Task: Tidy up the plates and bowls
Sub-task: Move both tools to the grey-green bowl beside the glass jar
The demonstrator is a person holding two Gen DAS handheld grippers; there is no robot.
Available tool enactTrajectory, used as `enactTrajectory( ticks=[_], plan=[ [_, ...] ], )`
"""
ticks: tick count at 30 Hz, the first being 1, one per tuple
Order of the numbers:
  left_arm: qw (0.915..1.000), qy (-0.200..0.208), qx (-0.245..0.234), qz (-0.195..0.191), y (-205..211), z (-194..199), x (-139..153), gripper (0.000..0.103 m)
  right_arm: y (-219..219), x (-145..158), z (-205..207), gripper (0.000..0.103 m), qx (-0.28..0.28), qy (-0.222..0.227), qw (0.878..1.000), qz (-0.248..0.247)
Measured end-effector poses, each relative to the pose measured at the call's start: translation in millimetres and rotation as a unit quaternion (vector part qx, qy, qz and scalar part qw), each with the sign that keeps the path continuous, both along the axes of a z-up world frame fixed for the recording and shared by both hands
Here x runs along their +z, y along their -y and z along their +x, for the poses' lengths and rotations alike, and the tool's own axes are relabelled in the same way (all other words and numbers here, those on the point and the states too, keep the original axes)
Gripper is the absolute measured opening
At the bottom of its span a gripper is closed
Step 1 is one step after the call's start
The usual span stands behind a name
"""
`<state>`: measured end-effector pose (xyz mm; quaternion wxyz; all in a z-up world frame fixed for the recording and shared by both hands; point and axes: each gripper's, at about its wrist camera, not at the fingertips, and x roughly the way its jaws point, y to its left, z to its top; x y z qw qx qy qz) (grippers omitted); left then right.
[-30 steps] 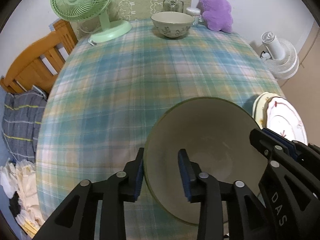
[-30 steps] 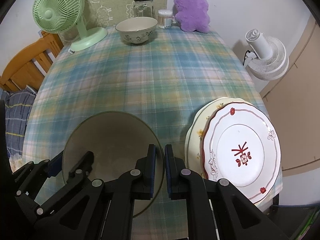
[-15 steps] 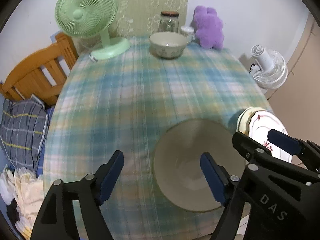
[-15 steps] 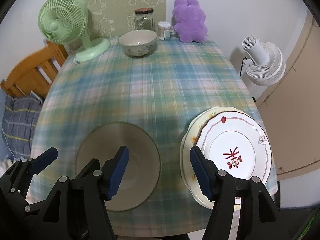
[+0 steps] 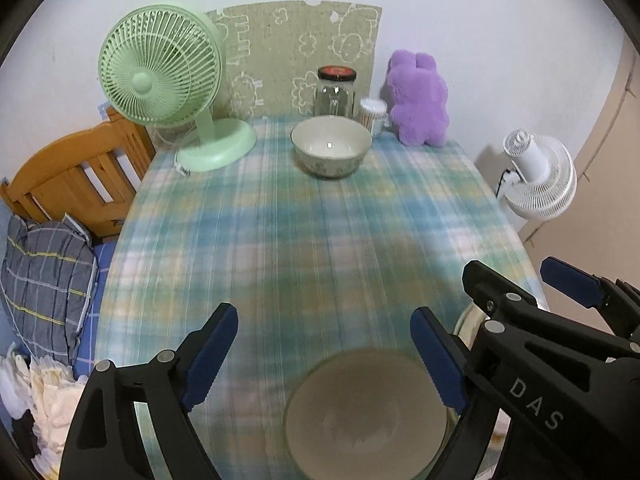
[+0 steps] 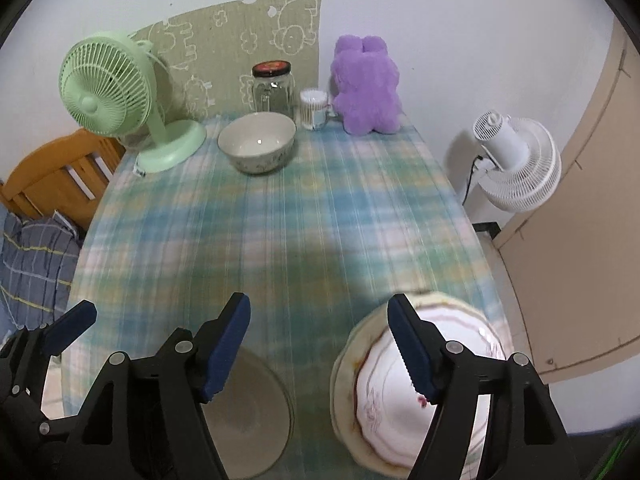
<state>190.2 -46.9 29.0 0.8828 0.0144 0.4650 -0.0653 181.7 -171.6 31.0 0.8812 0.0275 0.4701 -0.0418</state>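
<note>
Both grippers hang above the near end of the table (image 5: pixel 320 240), which wears a blue-green plaid cloth. The left gripper (image 5: pixel 324 354) stands released, its blue pads spread wide; its jaws have just been opening, and nothing sits between them. The right gripper (image 6: pixel 318 344) is likewise released, jaws just opened, gripping nothing.

The large plain bowl (image 5: pixel 366 414) rests on the cloth at the near edge, below and between the two tools, free of both. Just to its right lies the stack of plates (image 6: pixel 384 396): a white plate with red trim on top of a cream one. The right gripper's right finger crosses in front of the stack in the right wrist view; whether it touches, I cannot tell.

At the far end stands a small patterned bowl (image 5: pixel 331 151), upright, well apart from the near crockery. Behind it: a glass jar (image 5: pixel 335 92), a cotton-swab tub (image 5: pixel 373 115), a purple plush toy (image 5: pixel 419 100). A green desk fan (image 5: pixel 168 84) stands far left.
</note>
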Motion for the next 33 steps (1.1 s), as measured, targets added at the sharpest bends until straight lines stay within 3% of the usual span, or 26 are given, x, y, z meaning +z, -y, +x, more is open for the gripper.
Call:
enactTrajectory(
  ticks=[10,20,28,33],
  plan=[
    [0.9989,0.016,0.038,0.022,18,51,15,0.090,13,21,62,0.080,0.040,0.028,0.998,-0.032],
    [0.9947,0.032,0.085,0.048,38,108,12,0.089,29,18,132,0.080,0.095,0.052,0.994,-0.033],
    [0.9918,0.030,0.118,0.039,37,153,4,0.086,32,8,181,0.080,0.132,0.056,0.990,0.001],
    [0.9909,0.034,0.126,0.032,33,178,0,0.078,31,4,208,0.080,0.135,0.063,0.988,0.033]
  ],
)
